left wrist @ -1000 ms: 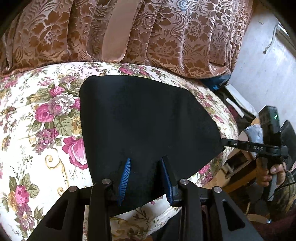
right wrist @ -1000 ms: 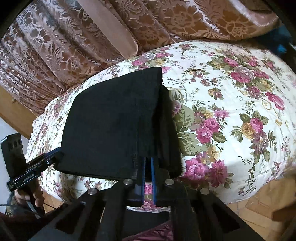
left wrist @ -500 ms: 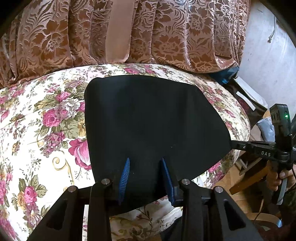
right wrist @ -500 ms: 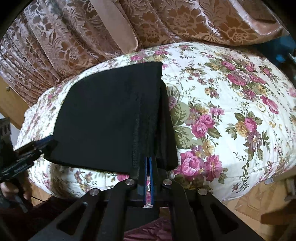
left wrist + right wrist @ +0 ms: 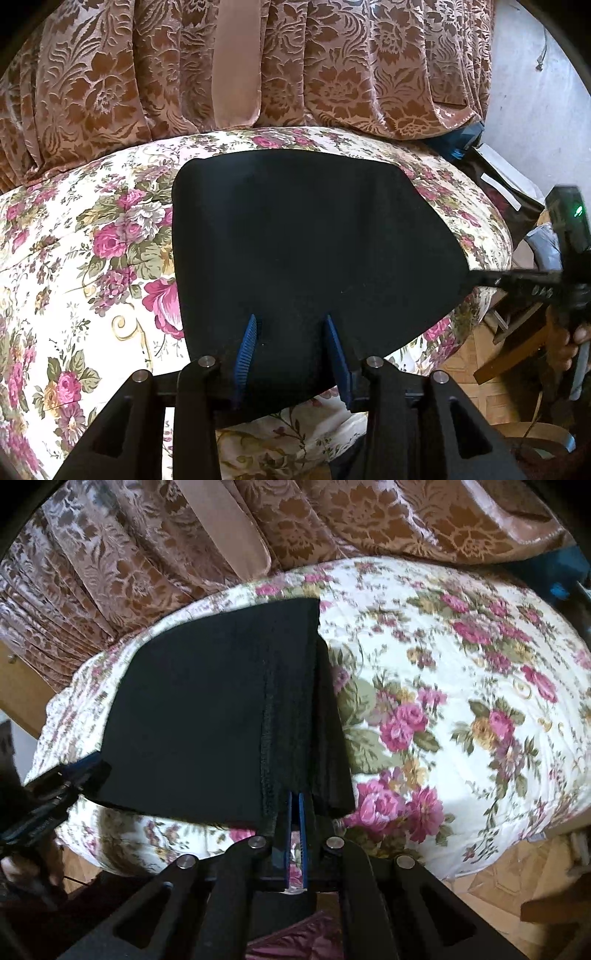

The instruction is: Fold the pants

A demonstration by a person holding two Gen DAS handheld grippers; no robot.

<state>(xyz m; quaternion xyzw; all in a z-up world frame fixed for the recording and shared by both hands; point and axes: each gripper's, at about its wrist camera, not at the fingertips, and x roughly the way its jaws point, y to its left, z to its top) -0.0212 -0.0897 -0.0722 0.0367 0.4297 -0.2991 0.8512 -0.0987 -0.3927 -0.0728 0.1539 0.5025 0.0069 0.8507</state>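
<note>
Jaws of the left gripper [image 5: 291, 325] stand apart, having just been opening, with the near edge of the folded black pants [image 5: 303, 243] between them; the right gripper [image 5: 295, 797] is clamped on the pants' near corner over the floral bedspread [image 5: 461, 686].

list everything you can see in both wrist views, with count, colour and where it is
pants: one, black, folded flat on the floral bedspread
bedspread: one, white with pink roses, over the bed
curtain: one, brown floral, behind the bed
floor: tan tiles, below the bed edge
left gripper: one, black with blue pads, jaws just opening, astride the near pants edge
right gripper: one, black with blue pads, shut at the near pants corner
hand: one, holding the right gripper's handle
</note>
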